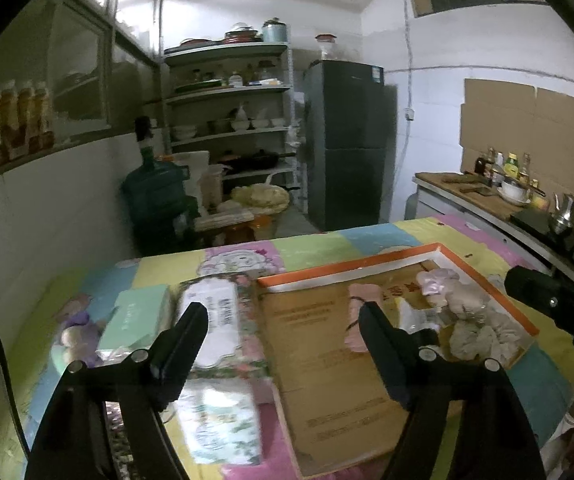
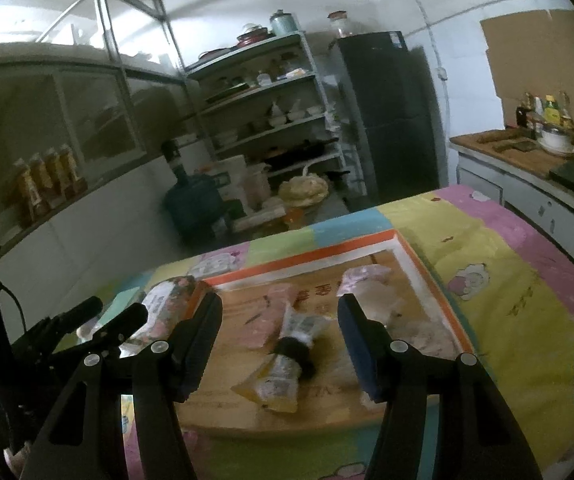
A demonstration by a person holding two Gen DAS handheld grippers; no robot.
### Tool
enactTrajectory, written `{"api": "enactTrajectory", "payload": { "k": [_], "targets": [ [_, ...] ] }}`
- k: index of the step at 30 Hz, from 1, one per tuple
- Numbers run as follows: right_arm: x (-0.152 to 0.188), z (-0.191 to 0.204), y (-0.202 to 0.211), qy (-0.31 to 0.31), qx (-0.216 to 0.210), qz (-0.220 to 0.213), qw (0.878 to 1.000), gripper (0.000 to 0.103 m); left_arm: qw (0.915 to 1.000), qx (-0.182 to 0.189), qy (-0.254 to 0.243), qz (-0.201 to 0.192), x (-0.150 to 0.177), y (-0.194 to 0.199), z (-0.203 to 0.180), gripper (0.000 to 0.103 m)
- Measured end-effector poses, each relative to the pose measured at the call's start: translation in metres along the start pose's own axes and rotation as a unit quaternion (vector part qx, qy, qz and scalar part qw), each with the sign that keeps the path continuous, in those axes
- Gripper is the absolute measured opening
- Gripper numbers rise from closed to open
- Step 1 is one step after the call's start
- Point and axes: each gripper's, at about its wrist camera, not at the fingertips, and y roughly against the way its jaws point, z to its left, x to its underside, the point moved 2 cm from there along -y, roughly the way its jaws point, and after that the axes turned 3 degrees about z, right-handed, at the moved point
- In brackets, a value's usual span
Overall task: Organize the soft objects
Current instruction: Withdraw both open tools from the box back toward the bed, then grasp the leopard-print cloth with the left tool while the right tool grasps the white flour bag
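1. Left gripper (image 1: 283,316): jaws wide apart, empty, above the floral tissue pack (image 1: 211,320) beside the tray (image 1: 347,276).
2. Right gripper (image 2: 279,312): jaws apart, nothing clamped, over the yellow packet (image 2: 275,380) and pink cloth (image 2: 271,312) inside the tray.
3. Risks: slick wrapper slipping from the pads; cloth bunching, dragging its neighbours; grippers colliding over the tray on the tabletop (image 2: 507,280).

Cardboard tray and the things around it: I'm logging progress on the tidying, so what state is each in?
Cardboard tray: flat on the table, partly filled.
Pink sock: lying in the tray.
Floral tissue pack: outside the tray, on the cloth.
Green tissue pack: outside, on the cloth.
Left gripper: open, empty.
Right gripper: open, empty.
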Motion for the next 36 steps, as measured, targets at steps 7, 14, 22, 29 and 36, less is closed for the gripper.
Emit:
{"api": "enactTrajectory", "payload": {
  "k": [7,14,22,29,36],
  "targets": [
    [0.008,0.025,-0.005,0.018,-0.012,0.005,1.0,0.062,0.9995,-0.023,0.021,-0.004,0.005,0.011,0.03,0.078],
    [0.014,0.054,-0.01,0.033,-0.027,0.01,0.999,0.067,0.9983,-0.04,0.042,-0.006,0.015,0.021,0.064,0.078],
    [0.025,0.087,-0.015,0.055,-0.04,0.017,0.998,0.068,0.9943,-0.071,0.078,-0.017,0.027,0.04,0.116,0.078],
    [0.042,0.121,-0.025,0.082,-0.065,0.028,0.994,0.068,0.9909,-0.076,0.11,-0.015,0.047,0.053,0.159,0.078],
    [0.059,0.147,-0.04,0.097,-0.082,0.055,0.99,0.068,0.9897,-0.056,0.132,0.003,0.068,0.054,0.177,0.078]
  ]
}}
